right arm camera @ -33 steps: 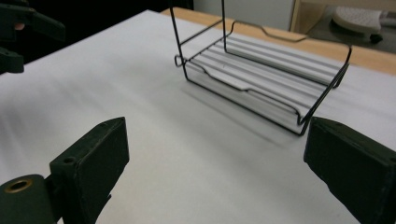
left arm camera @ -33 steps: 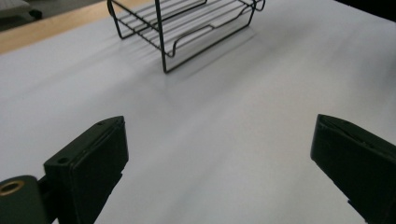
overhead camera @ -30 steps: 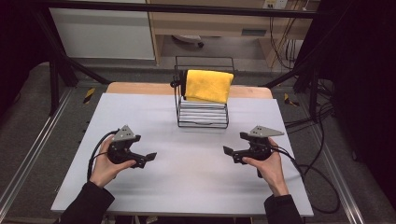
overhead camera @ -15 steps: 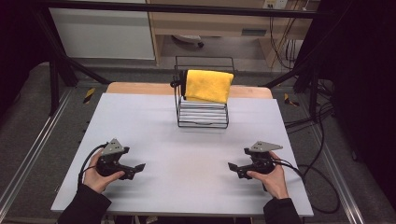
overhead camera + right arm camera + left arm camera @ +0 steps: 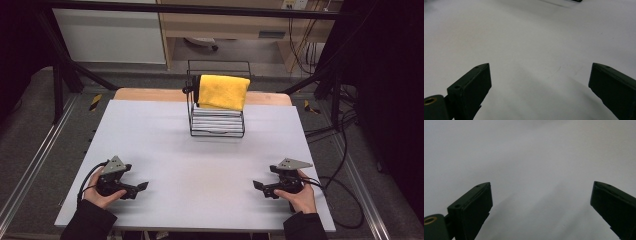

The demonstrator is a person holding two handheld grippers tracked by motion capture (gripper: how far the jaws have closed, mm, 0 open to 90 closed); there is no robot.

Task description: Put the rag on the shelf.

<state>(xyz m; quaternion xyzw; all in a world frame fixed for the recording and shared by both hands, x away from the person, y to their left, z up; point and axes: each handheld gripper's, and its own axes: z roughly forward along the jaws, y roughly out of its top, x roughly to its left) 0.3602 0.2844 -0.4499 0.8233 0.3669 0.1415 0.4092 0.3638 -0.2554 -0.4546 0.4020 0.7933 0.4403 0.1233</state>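
A yellow cloth (image 5: pixel 223 91) hangs over the top of a black wire rack (image 5: pixel 217 131) at the far middle of the white table (image 5: pixel 200 160); white plates (image 5: pixel 218 120) are stacked inside the rack. My left gripper (image 5: pixel 141 188) rests low at the near left of the table, open, with nothing between its jaws (image 5: pixel 540 202). My right gripper (image 5: pixel 257 187) sits at the near right, open and empty too (image 5: pixel 539 82). Both gripper views look down on bare white tabletop.
A wooden strip (image 5: pixel 150 94) runs along the table's far edge. Black cables (image 5: pixel 345 200) trail off the right side. Metal frame rails (image 5: pixel 30 170) flank the table on the grey floor.
Both grippers have drawn back toward the near edge of the table and dropped lower. Their jaws stay open.
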